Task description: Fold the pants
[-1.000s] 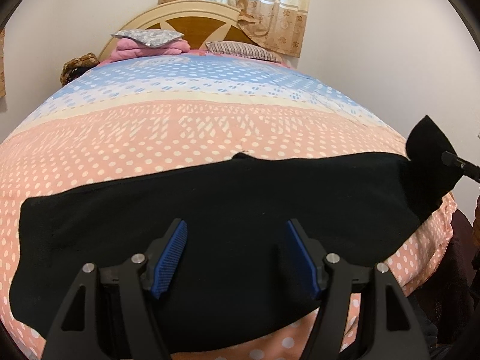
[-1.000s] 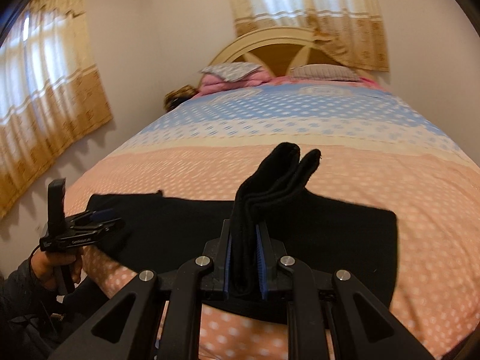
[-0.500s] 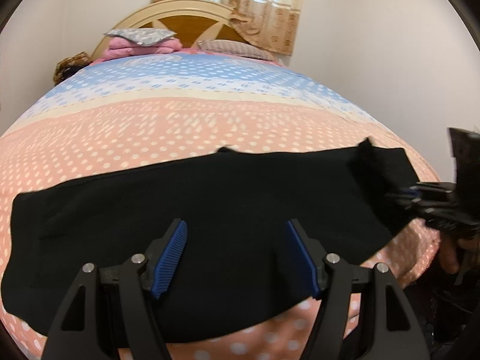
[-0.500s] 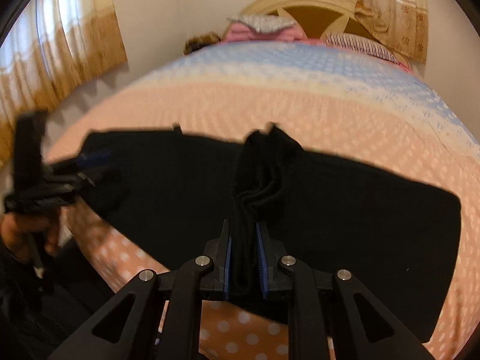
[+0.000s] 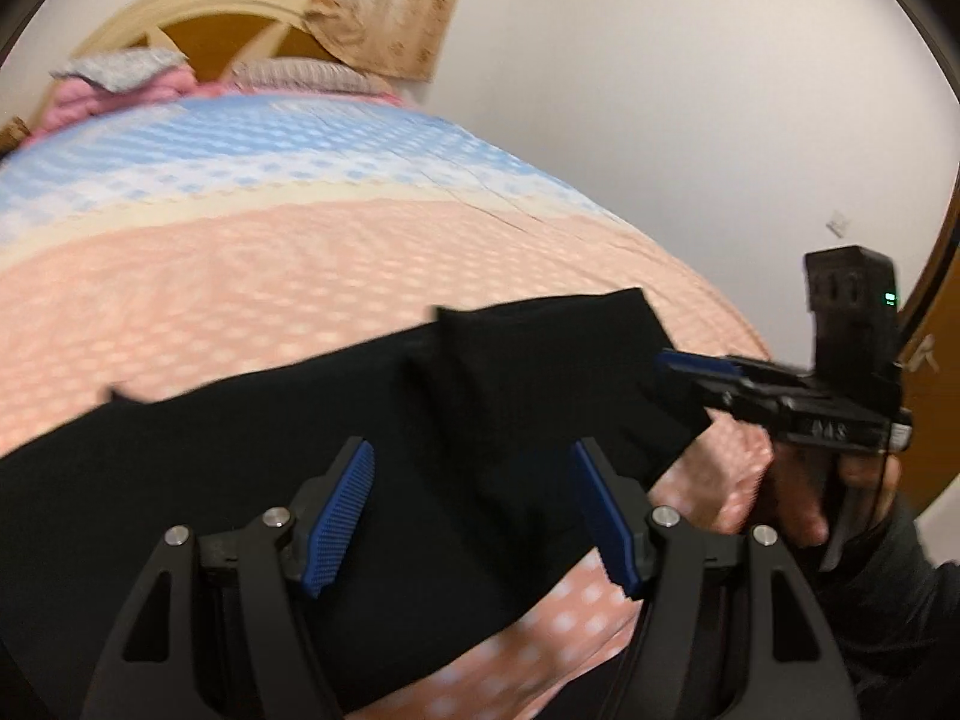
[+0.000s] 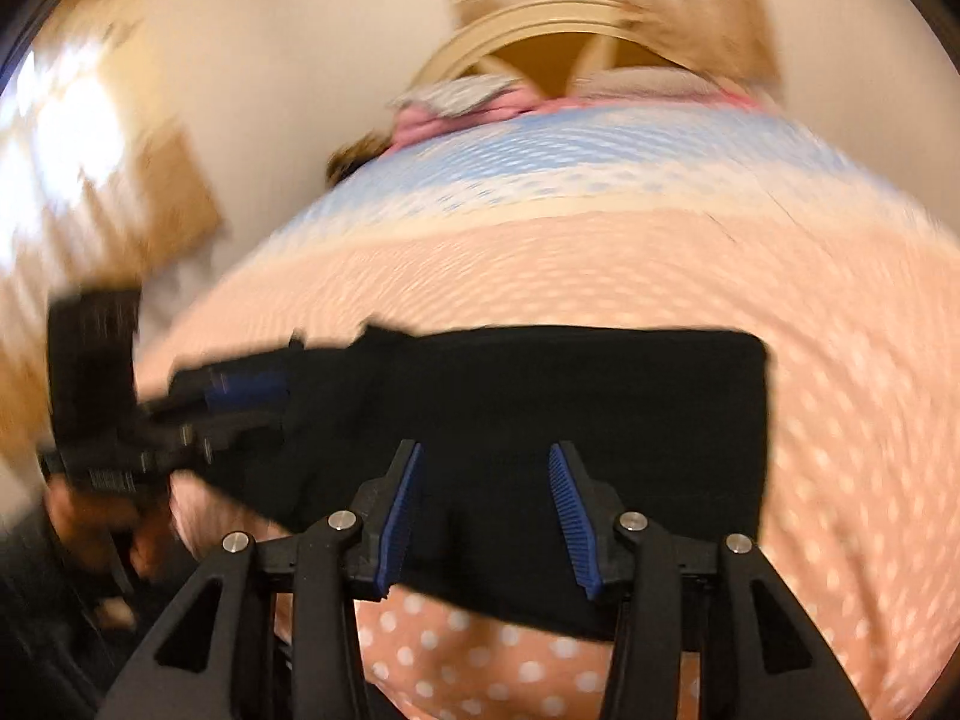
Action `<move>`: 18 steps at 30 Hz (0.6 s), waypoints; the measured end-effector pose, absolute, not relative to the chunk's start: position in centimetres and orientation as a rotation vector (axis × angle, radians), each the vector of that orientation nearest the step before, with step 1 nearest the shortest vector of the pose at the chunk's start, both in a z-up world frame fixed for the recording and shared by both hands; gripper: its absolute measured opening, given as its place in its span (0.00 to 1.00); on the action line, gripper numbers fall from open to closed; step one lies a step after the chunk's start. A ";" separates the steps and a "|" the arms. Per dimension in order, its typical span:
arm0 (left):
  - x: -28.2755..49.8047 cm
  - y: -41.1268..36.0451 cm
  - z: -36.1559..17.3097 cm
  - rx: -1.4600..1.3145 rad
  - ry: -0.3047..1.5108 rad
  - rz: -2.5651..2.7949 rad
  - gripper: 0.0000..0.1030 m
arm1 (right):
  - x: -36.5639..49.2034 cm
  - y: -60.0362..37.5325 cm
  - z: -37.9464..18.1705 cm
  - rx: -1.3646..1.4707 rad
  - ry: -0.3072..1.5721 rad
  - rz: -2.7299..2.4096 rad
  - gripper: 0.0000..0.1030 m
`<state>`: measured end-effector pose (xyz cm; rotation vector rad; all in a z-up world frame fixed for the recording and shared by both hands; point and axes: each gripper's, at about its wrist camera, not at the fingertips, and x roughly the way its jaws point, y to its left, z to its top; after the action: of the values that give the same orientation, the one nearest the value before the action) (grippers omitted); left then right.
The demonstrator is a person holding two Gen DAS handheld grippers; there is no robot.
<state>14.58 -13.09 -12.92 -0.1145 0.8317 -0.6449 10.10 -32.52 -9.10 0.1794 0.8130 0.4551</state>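
Pants (image 5: 336, 456), black, lie flat across the near end of the bed (image 5: 288, 276), on the peach band of my polka-dot cover, with one end doubled back over the rest. My left gripper (image 5: 474, 510) hovers just above the cloth with its blue pads (image 5: 342, 510) spread wide and nothing between them. My right gripper (image 6: 486, 516) is likewise spread apart over the dark fabric, gripping nothing; from the left wrist view I see it side-on at the folded end, close to the cloth edge. Pillows (image 5: 294, 69) sit by the headboard (image 5: 198, 18), well apart from the pants. The right view is heavily blurred.
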 end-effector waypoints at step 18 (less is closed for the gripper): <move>15.3 -13.5 -15.0 -0.194 0.899 -0.554 0.12 | 9.9 -36.7 -10.6 0.312 0.756 0.368 0.44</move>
<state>15.29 -13.52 -14.99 -0.1940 0.8987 -0.5535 9.87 -36.68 -10.56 0.3117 0.7557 0.3682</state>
